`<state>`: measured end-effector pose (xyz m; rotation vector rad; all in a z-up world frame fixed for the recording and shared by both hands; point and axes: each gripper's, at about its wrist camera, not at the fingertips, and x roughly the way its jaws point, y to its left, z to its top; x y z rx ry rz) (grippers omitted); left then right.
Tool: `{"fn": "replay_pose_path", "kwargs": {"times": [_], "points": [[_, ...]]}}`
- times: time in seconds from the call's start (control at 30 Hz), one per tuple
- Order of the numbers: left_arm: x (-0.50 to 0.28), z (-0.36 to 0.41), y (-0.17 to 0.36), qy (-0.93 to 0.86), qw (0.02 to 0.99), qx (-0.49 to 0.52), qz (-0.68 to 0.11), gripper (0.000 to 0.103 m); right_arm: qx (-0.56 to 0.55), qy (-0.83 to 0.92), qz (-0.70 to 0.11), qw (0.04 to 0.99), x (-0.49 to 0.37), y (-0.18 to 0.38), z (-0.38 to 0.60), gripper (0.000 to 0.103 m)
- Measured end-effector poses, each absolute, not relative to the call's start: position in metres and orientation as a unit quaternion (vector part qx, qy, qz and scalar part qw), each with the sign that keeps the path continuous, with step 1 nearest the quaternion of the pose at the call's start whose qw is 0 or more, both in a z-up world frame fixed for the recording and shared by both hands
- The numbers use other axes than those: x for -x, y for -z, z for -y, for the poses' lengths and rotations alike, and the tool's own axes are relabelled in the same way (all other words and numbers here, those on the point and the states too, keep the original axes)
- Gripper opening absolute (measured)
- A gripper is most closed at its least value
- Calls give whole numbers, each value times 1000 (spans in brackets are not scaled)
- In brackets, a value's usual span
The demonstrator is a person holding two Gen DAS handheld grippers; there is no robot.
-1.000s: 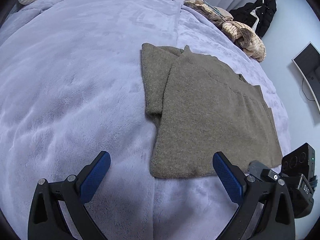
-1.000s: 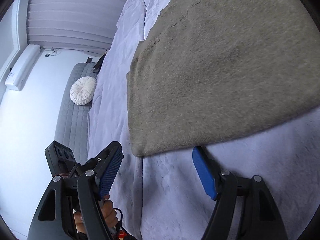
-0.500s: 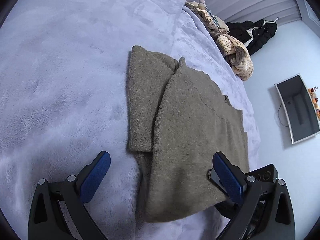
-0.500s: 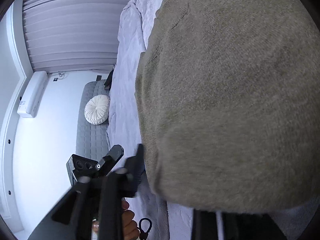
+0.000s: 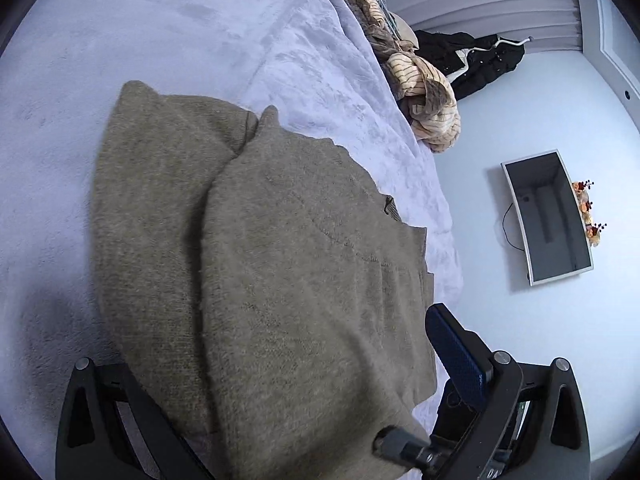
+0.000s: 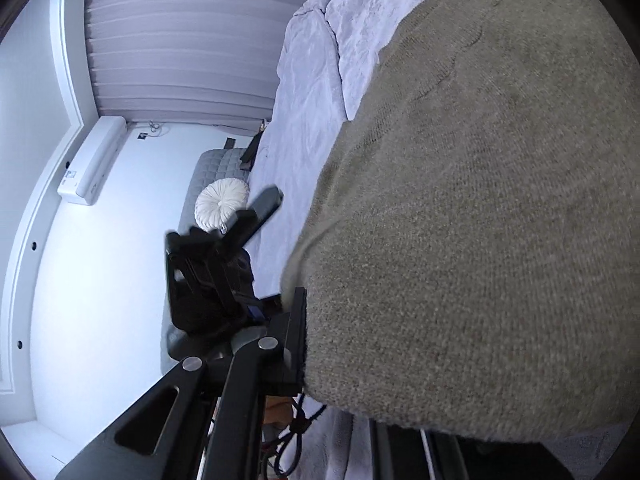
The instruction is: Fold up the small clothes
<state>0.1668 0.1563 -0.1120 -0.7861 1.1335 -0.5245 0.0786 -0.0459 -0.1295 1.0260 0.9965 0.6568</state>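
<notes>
An olive-green knit sweater [image 5: 288,280] lies folded lengthwise on the lilac bed blanket [image 5: 120,40]. In the left wrist view its near hem lies between my left gripper's [image 5: 280,396] wide-open jaws; the right blue pad [image 5: 456,352] shows, the left finger is under the cloth. In the right wrist view the sweater [image 6: 480,220] fills the frame. My right gripper [image 6: 340,368] has its left finger [image 6: 296,340] against the hem's edge; the other finger is hidden under the cloth. The left gripper's body [image 6: 216,272] shows beside it.
A heap of beige and striped clothes [image 5: 416,80] lies at the bed's far edge, a black coat [image 5: 476,56] behind it. A screen [image 5: 548,216] hangs on the wall. A round white cushion [image 6: 222,204] sits on a grey bench.
Both grippers moved forward onto the sweater's near hem. The right gripper's jaws narrowed around the hem corner; the cloth now covers the left gripper's left finger.
</notes>
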Motion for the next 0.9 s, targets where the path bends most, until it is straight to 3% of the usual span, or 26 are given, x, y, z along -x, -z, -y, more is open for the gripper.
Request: {"fn": "replay_pose_path", "kwargs": {"times": [0.2,0.23,0.27,0.3,0.4,0.7,0.73,0.77,0.8,0.9], "points": [[-164,-141,132,208,754,297,-548,102,-413,-267,-527,694,-62,154,54,20],[-163,-138,131,209,760,285,-546,102,-401,-263,-536,695,-59,153,58,32],[-162,-135,131,207,763,276,-547,102,-383,-260,-544,700,-55,151,63,57],[-163,-133,130,203,765,268,-549,102,-368,-259,-547,706,-51,147,68,66],[-165,-127,131,187,770,252,-555,102,-331,-276,-540,723,-42,126,82,70],[-159,-108,126,142,804,169,-553,102,-308,-203,-483,794,-74,84,136,68],[-159,-107,125,137,806,163,-552,102,-291,-179,-482,807,-83,85,138,51],[-159,-106,124,134,808,158,-552,102,-276,-166,-482,815,-92,87,141,19],[-159,-105,124,131,809,155,-551,102,-266,-161,-486,817,-100,90,141,12],[-160,-104,124,122,811,149,-552,102,-240,-154,-499,818,-115,102,137,11]]}}
